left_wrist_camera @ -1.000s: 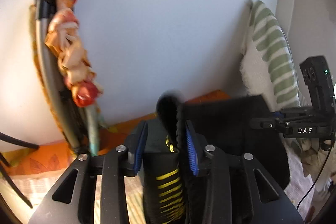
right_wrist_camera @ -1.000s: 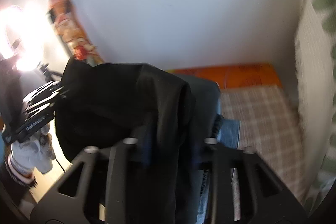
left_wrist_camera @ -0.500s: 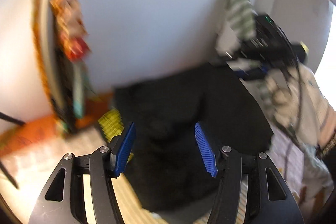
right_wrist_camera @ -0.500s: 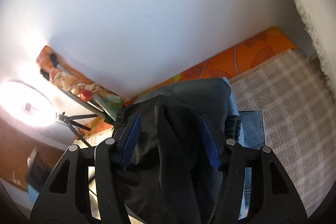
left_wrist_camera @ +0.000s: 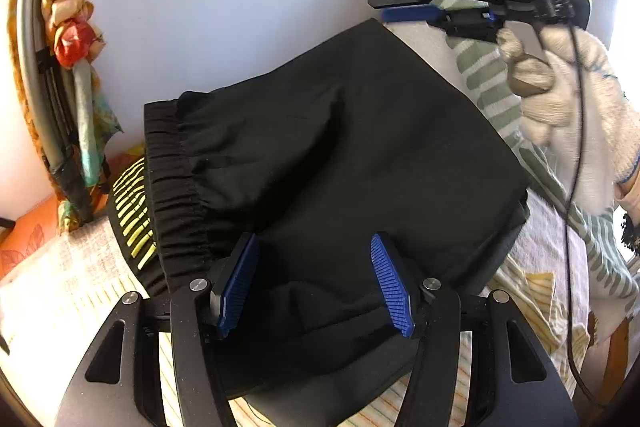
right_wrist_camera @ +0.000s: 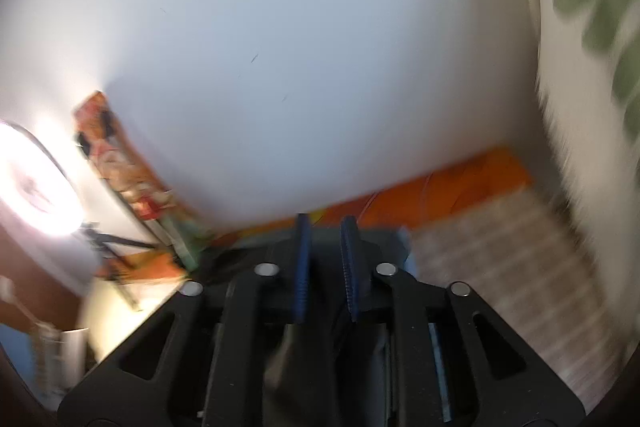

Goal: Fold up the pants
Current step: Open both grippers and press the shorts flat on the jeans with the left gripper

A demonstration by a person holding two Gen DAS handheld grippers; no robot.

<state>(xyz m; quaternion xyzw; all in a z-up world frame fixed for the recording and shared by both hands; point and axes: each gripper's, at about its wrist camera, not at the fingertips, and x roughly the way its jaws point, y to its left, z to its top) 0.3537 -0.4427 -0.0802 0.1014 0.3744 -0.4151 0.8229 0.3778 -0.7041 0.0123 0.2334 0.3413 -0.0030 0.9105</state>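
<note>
The black pants lie folded on the bed, elastic waistband to the left. My left gripper hovers open just over their near edge, its blue pads clear of the cloth. In the same view my right gripper, carried by a gloved hand, is raised above the far corner of the pants. The right wrist view is blurred: the right gripper has its jaws closing to a narrow gap with nothing between them, above a stack of dark clothes.
A black garment with yellow marks pokes out under the waistband. A floral cloth on a stand leans at the left wall. A green-striped towel hangs at the right. Checked sheet, orange mattress edge, bright ring light.
Both grippers let go of the black pants, which now lie flat. The left gripper opened and sank toward them. The right gripper opened, came away upward, then narrowed again.
</note>
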